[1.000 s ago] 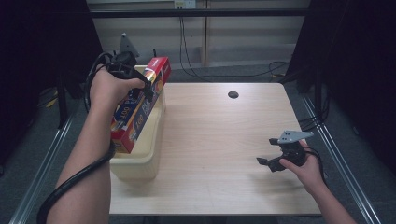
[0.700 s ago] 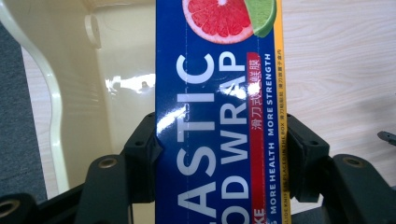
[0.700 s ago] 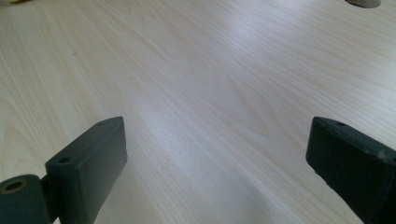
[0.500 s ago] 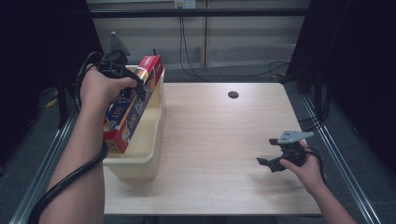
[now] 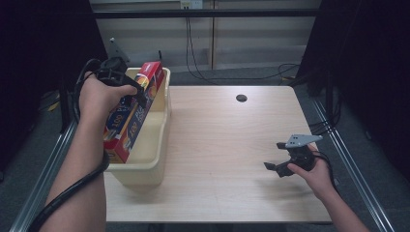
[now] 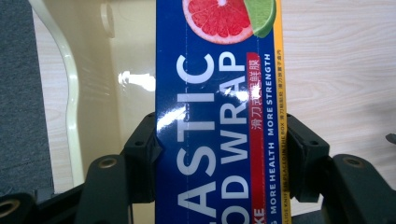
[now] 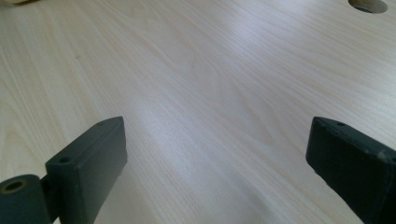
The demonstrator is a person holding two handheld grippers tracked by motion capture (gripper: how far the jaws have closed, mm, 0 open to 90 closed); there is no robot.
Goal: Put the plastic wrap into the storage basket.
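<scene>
A long blue, red and yellow plastic-wrap box point(image 5: 126, 129) hangs slanted over the cream plastic tub point(image 5: 162, 126) at the table's left edge. Its far end is raised and its near end is low by the tub's left rim. My left gripper point(image 5: 140, 96) is shut on it mid-length. In the left gripper view both black jaws press the sides of the box point(image 6: 210, 70), my left gripper point(image 6: 223, 140) spanning it, with the tub point(image 6: 70, 102) beneath. My right gripper point(image 5: 273, 169) rests low on the table at the right, open, and my right gripper point(image 7: 219, 154) has only bare wood between its jaws.
The light wooden table point(image 5: 227, 140) has a round cable hole point(image 5: 241, 98) near its far edge, and the same hole point(image 7: 369, 4) shows far off in the right gripper view. Metal rails run along both sides, and cables hang behind the table.
My left hand has shifted a little to the left with the box, whose near end now sits lower by the tub's left rim. The right gripper has not moved.
</scene>
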